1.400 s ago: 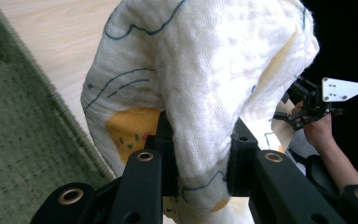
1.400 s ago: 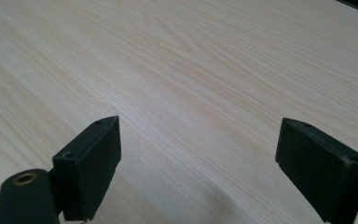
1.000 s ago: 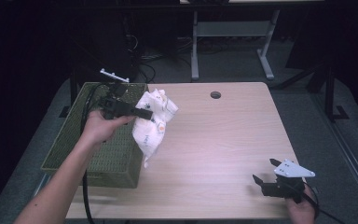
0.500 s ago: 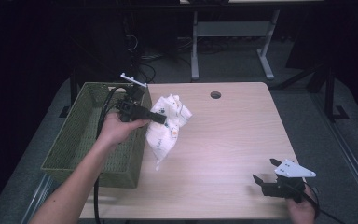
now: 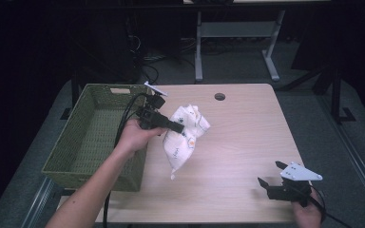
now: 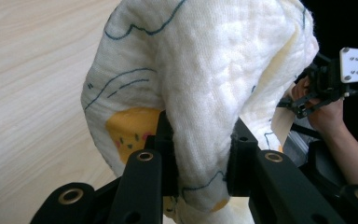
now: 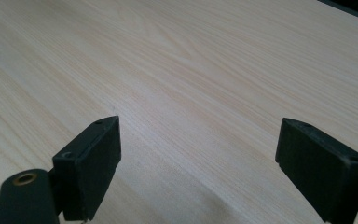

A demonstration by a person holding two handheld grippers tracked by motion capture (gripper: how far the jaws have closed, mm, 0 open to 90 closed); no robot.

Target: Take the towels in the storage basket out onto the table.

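Left tool grips a bunched white cloth printed with blue lines and yellow patches, holding it up over the light wooden worktop just right of the green woven basket; the cloth hangs down with its lower tip near the worktop surface. The left gripper view adds what the high view cannot: the two pads press into a thick fold of the cloth, which bulges above them and blocks most of the scene ahead, and the person's other hand with its tool shows far off at the right edge. In the high view a round grommet hole sits near the worktop's far edge. Right tool rests low at the near right corner; the right gripper view shows its jaws spread wide over bare wood, holding nothing.
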